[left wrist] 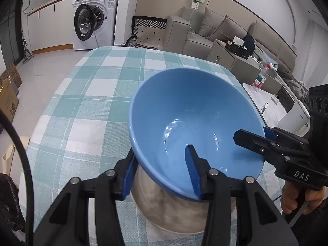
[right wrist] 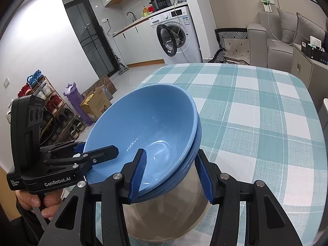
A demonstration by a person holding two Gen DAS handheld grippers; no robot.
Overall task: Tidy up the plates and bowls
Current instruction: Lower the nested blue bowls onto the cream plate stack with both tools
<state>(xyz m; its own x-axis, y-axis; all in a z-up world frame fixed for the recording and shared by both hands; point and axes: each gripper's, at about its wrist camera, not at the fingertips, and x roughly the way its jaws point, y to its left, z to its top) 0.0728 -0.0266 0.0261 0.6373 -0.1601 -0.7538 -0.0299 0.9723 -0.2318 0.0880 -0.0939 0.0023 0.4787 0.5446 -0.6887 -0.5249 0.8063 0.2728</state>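
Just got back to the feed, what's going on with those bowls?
A person holds a tool in each hand, both straddling the rim of a stack of glossy blue ceramic bowls over the teal-and-white checked tablecloth. The left tool has one finger inside and one outside the near rim; the right tool does likewise on its side. The stack tilts, with a pale, blurred plate or dish beneath.
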